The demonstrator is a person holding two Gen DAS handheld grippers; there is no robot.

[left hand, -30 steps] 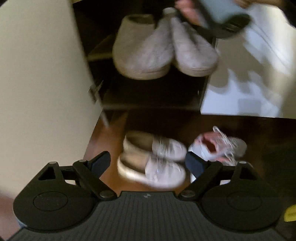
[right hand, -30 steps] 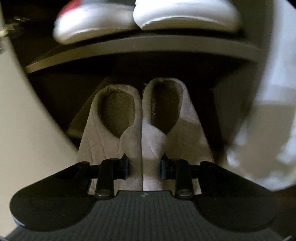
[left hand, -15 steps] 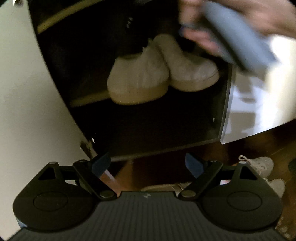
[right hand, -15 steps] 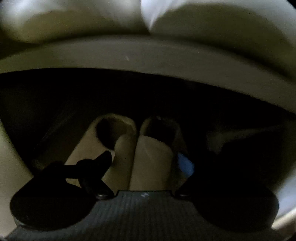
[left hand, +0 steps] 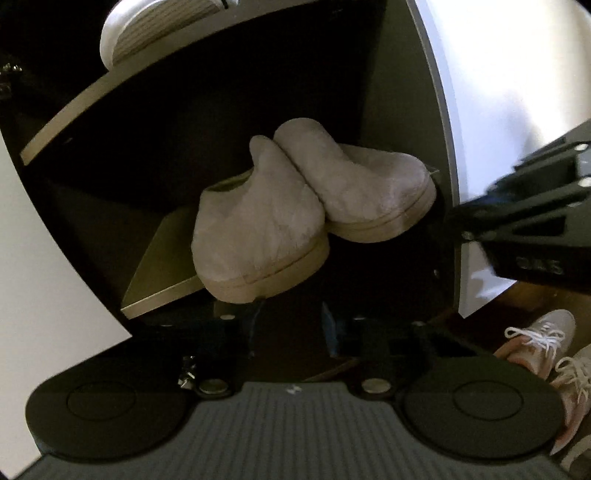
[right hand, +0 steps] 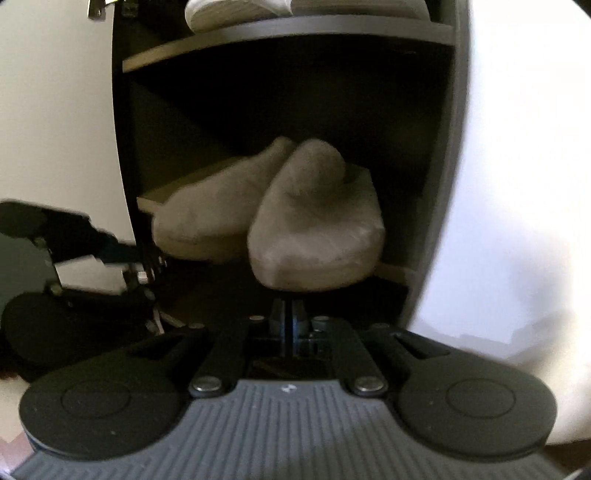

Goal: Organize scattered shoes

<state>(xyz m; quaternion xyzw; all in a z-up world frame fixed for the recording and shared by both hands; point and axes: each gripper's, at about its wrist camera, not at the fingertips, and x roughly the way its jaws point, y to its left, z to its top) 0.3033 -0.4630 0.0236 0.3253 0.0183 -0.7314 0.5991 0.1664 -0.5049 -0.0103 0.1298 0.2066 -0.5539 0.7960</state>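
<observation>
the pair of grey slippers (right hand: 295,218) sits on the lower shelf (left hand: 162,280) of the dark shoe cabinet (right hand: 432,147), toes poking out over the shelf's front edge, the two touching side by side. white shoes (right hand: 236,13) rest on the shelf above.

the right tool (right hand: 288,325) is in front of the slippers with its two fingers pressed together on nothing. the left tool (left hand: 291,325) is just below the shelf edge with its fingers parted and empty.

judging by this, the slippers look placed and the step in hand is moving on to the next pair. the pink-and-white sneakers (left hand: 543,343) lie on the wood floor (left hand: 524,299) to the right of the cabinet, near the left tool.

to do it well: draw both tools straight back so neither catches the overhanging toes and drags a slipper off. for the sneakers, approach from the heel, pinch the collar rather than the loose laces, and lift each level. a gentle push on the slippers first would seat them deeper.
</observation>
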